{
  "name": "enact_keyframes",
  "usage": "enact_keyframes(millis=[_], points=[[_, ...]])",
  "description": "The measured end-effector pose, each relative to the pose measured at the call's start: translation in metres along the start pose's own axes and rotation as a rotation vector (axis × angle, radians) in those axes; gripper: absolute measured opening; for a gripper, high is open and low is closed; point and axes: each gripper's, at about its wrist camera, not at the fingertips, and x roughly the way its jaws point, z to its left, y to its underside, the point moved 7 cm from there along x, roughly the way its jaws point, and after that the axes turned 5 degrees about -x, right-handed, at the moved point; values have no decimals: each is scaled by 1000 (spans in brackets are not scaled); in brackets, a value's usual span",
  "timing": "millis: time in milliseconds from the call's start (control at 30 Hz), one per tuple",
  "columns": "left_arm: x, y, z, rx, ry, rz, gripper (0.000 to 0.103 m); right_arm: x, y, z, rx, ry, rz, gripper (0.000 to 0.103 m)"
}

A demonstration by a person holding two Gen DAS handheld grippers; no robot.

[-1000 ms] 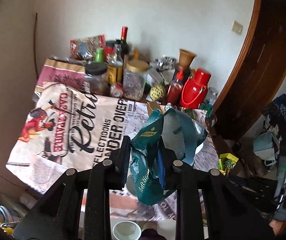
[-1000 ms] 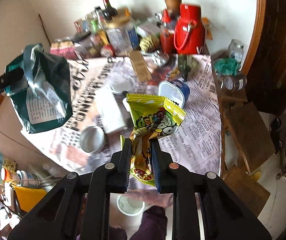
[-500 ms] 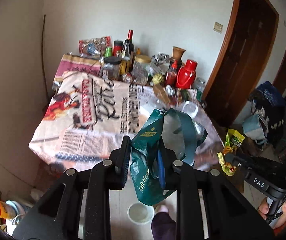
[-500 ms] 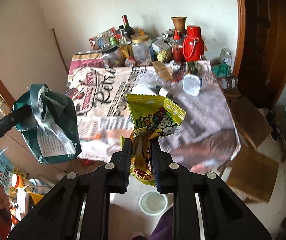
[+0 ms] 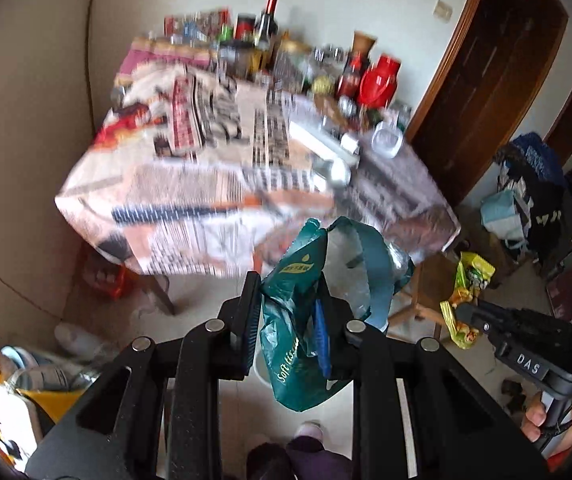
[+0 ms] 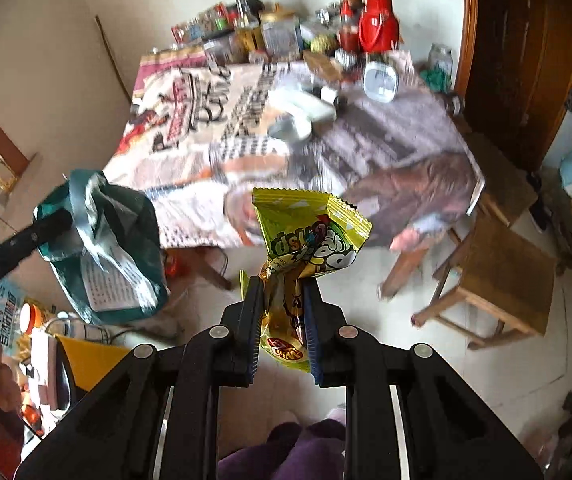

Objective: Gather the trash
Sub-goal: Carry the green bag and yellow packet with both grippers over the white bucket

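While I back both hands away from the bench (image 5: 214, 184), which has shrunk behind them, my left gripper (image 5: 286, 320) stays clamped on the green bag (image 5: 297, 344) and my right gripper (image 6: 284, 316) on the yellow wrapper (image 6: 305, 236); both pieces look ready for binning.

teal bag (image 5: 305, 312), yellow-green wrapper (image 6: 309, 236) (cartoon print)

Table (image 5: 246, 168) blurred; bottles (image 6: 270, 24) at back indistinct.
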Motion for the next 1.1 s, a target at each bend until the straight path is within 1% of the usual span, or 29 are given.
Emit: enact_keyframes(millis=[133, 167, 233, 267, 333, 400, 467, 533, 600, 667, 767, 833, 933, 1033, 1100], points=[[49, 33, 0, 1, -24, 95, 24, 35, 19, -5, 2, -22, 62, 18], [65, 40, 0, 5, -36, 118, 24, 52, 24, -11, 3, -25, 86, 18], [95, 52, 2, 2, -43, 153, 24, 73, 34, -16, 9, -28, 112, 18], [112, 58, 4, -6, -42, 171, 24, 91, 40, -22, 15, -32, 133, 18], [149, 74, 5, -24, -38, 208, 24, 115, 49, -28, 20, -34, 153, 18], [186, 92, 8, -40, -48, 241, 24, 149, 63, -37, 13, -28, 183, 18], [215, 110, 11, -55, -59, 263, 24, 180, 78, -46, 15, -34, 213, 18], [251, 135, 17, -75, -72, 294, 24, 202, 89, -52, 15, -37, 231, 18], [286, 160, 23, -111, -69, 342, 24, 233, 104, -61, 13, -39, 251, 18], [324, 187, 33, -134, -83, 385, 24, 258, 119, -68, 17, -47, 268, 18], [379, 227, 46, -139, -105, 440, 24, 301, 151, -78, 7, -56, 302, 18], [416, 259, 57, -138, -123, 494, 24, 322, 167, -84, 5, -55, 323, 18], [462, 300, 74, -179, -122, 563, 24, 365, 202, -93, 37, -69, 364, 18], [500, 327, 90, -204, -132, 599, 24, 401, 225, -98, 44, -74, 382, 18], [519, 337, 96, -206, -137, 606, 24, 421, 234, -99, 42, -78, 389, 18]])
